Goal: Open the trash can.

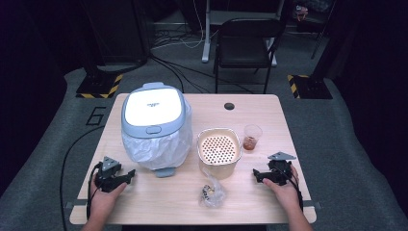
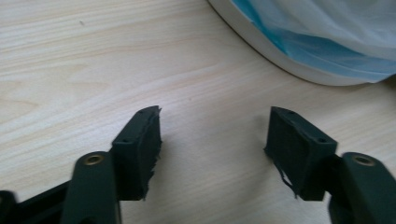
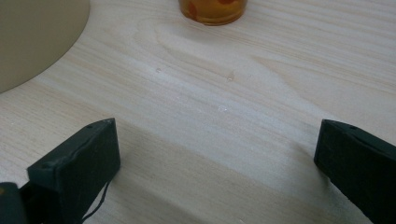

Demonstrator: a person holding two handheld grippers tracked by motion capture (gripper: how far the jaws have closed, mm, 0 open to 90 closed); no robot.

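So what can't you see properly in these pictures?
- Inside the lidded blue-grey bin: high view, its lid covers it.
- Contents of the crumpled clear plastic bag: high view, too small.
- Clear plastic cup of amber liquid: right gripper view, cut off by the top edge.
- Beige perforated container: same view, cropped at the left.

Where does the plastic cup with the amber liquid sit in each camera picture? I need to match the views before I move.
High view: the plastic cup stands right of centre, just right of the beige strainer bowl.
Left gripper view: not in it.
Right gripper view: the cup's base is at the top edge, centre.
Shared landmark: the beige bowl's wall is top left in the right gripper view.
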